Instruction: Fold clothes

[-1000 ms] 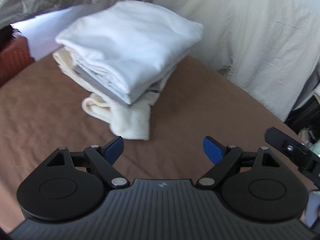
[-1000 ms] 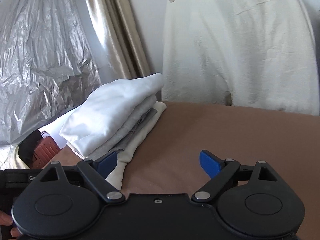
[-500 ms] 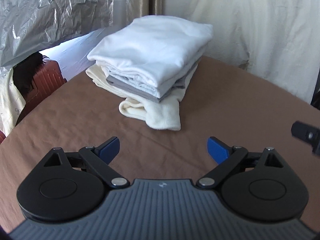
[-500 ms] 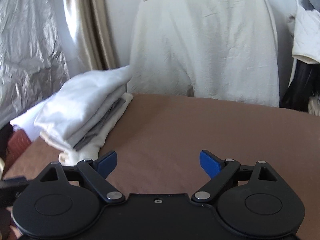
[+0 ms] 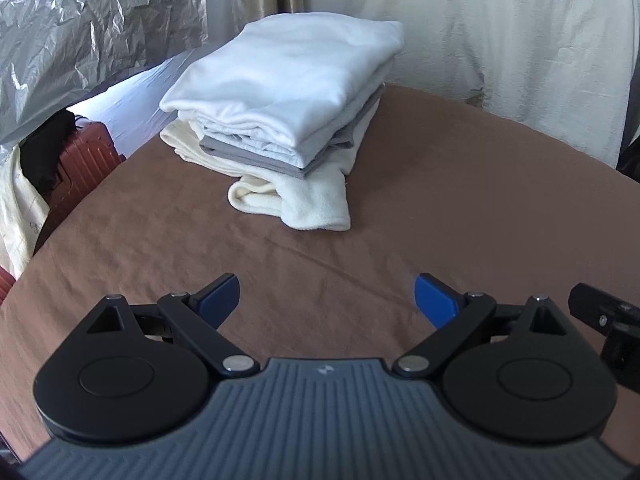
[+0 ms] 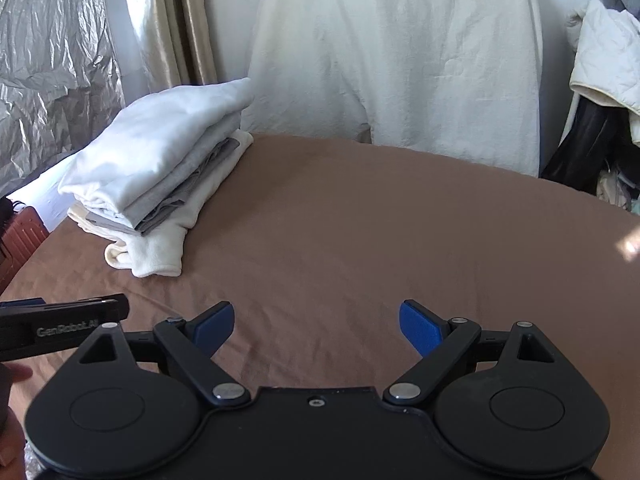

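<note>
1. My left tongs (image 5: 327,296) stand spread wide over the brown cloth (image 5: 360,240), blue pads apart and nothing between them; a second ago they were a touch narrower
2. My right tongs (image 6: 316,324) are spread just as wide, empty, above bare brown cloth, much as they were before
3. The stack of folded clothes (image 5: 280,92) sits at the far left of the table: white piece on top, grey layers under it, cream fleece at the bottom with one end poking out toward me
4. A second ago the stack filled the left view, close up; now it lies farther off, well apart from my pads
5. In the right view the stack (image 6: 160,168) has slid from near my left pad out toward the far left
6. The silver crinkled sheet (image 5: 80,40) and the reddish suitcase (image 5: 80,160) now show beside the table in the left view
</note>
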Demonstrator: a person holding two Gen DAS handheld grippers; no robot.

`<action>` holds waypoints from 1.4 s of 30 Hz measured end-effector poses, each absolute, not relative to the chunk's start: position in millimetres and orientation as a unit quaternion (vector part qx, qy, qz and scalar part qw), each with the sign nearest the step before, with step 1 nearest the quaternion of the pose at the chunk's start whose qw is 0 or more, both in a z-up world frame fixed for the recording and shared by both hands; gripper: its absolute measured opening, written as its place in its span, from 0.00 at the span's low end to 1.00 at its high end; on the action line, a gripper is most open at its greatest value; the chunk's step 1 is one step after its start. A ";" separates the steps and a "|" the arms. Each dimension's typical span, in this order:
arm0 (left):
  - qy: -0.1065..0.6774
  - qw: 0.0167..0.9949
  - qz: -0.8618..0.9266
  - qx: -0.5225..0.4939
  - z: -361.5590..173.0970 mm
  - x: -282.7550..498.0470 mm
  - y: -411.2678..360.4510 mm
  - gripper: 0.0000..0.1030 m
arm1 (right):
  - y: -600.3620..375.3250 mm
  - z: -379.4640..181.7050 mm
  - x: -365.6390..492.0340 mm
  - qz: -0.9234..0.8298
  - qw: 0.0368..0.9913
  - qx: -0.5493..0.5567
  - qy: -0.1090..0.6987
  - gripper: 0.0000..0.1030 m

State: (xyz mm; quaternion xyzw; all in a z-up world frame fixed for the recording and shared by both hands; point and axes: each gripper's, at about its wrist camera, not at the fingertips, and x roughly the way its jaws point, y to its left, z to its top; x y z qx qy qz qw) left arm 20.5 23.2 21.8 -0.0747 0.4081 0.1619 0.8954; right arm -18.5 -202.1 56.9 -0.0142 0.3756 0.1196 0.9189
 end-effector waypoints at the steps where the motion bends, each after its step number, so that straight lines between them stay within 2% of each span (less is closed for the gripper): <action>1: 0.410 0.894 0.168 -0.073 21.2 21.0 20.4 0.93 | -202.9 57.7 -20.4 0.122 0.920 -0.014 0.372 0.90; 12: 0.421 0.893 0.157 -0.024 15.5 29.1 -2.7 0.93 | -207.0 60.5 -24.2 0.125 0.924 -0.007 0.361 0.90; 42: 0.407 0.893 0.186 -0.037 13.6 34.9 8.3 0.95 | -219.4 64.2 -32.5 0.142 0.911 0.019 0.388 0.90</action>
